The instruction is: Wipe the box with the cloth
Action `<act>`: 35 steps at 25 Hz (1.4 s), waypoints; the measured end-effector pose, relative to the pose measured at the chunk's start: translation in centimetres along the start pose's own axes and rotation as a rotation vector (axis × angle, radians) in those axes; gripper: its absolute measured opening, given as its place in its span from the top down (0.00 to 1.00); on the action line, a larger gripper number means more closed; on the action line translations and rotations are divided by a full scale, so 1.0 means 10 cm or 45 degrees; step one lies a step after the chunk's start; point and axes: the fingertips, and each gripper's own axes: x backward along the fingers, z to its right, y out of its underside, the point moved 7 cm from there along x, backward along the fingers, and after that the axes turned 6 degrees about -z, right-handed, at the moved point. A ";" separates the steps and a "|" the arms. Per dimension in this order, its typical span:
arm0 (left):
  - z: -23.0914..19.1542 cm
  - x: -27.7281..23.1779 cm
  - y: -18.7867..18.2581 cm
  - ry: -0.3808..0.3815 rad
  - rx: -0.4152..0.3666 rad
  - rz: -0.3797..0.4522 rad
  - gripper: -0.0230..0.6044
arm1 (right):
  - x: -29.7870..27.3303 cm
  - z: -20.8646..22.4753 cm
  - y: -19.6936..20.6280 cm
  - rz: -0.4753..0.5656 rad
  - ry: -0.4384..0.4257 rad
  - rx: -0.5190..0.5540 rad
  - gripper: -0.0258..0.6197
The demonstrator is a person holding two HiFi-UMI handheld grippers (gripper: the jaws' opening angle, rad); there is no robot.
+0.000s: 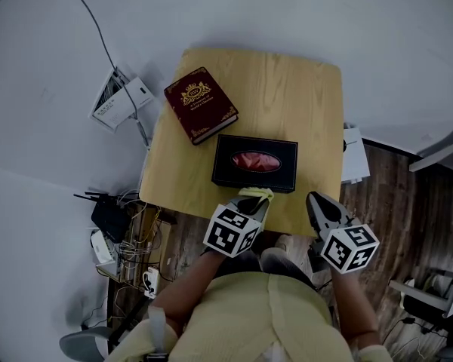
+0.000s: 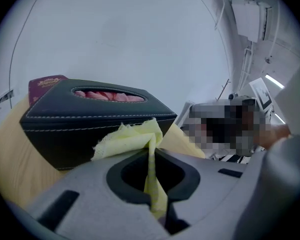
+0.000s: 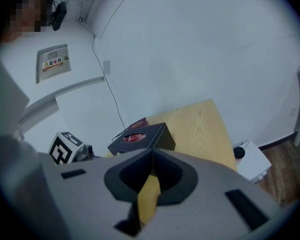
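Left fingers (image 2: 188,183) pinching cloth (image 2: 125,136), angled toward box (image 2: 80,124)

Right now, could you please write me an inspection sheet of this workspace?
Surface: wooden table, carrying a box and a book.
Job's things: black tissue box near the table's front edge; yellow cloth at its near side.
Clutter: red book behind the box, to the left.
Grippers: left gripper shut on the cloth; right gripper shut, empty, right of the box.
Cables: thin cable on the white wall; tangle of cables by a black device, left of the table.
Surroundings: wood floor at right.
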 end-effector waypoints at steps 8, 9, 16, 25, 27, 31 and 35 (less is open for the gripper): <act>0.23 -0.24 -0.11 0.068 -0.055 -0.034 0.92 | 0.04 0.12 0.06 -0.054 0.006 0.024 0.91; 0.25 -0.27 -0.12 0.075 -0.061 -0.039 0.92 | 0.04 0.13 0.06 -0.058 0.006 0.024 0.91; 0.39 -0.42 -0.18 0.111 -0.090 -0.070 0.92 | 0.10 0.24 0.06 -0.072 0.009 0.023 0.91; 0.66 -0.38 -0.27 0.202 -0.143 -0.040 0.92 | 0.09 0.36 0.00 -0.090 -0.006 0.054 0.91; 0.73 -0.31 -0.29 0.233 -0.163 -0.019 0.92 | 0.07 0.37 -0.04 -0.090 -0.020 0.068 0.91; 0.76 -0.09 -0.30 0.241 -0.175 0.019 0.92 | -0.03 0.34 -0.10 -0.095 -0.057 0.109 0.91; 0.60 0.15 -0.19 0.150 -0.149 0.046 0.92 | -0.14 0.29 -0.16 -0.097 -0.094 0.153 0.91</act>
